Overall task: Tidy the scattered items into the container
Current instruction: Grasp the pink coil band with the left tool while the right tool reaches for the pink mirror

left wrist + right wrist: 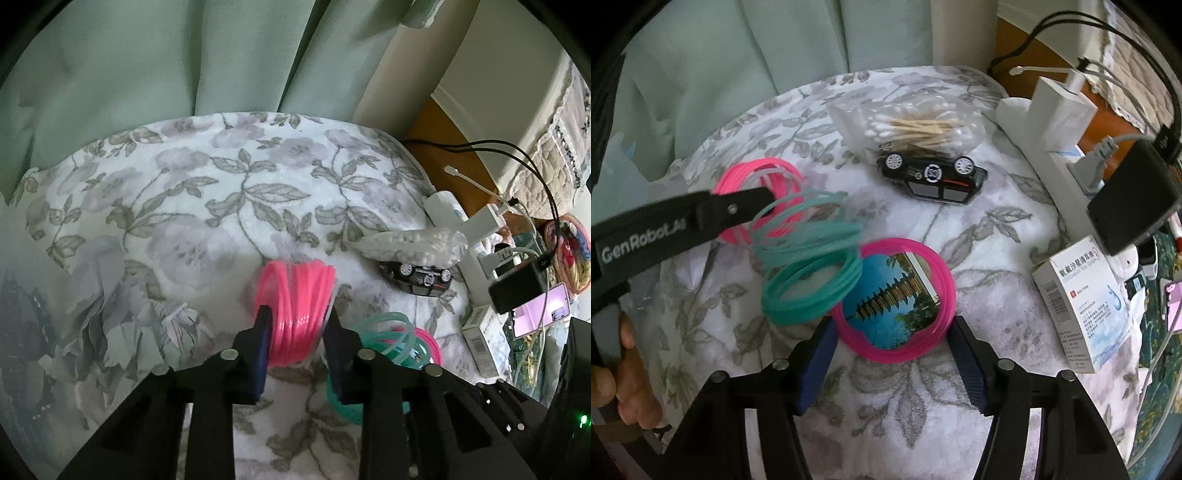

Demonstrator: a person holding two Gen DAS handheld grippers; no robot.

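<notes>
My left gripper (295,325) is clamped on the pink end of a pink-and-teal plastic coil spring (295,314), lifting it off the floral bedspread (221,184). My right gripper (892,343) stands wide around the spring's far pink end (938,280), which rings a pagoda postcard (890,299). Toy car (931,177) and cotton swabs (916,127) lie beyond.

A pink-and-teal spring coil (798,236) stretched across the floral cover. Its near end ringed a pagoda card (886,302). A toy car (932,181) lay farther off.
</notes>
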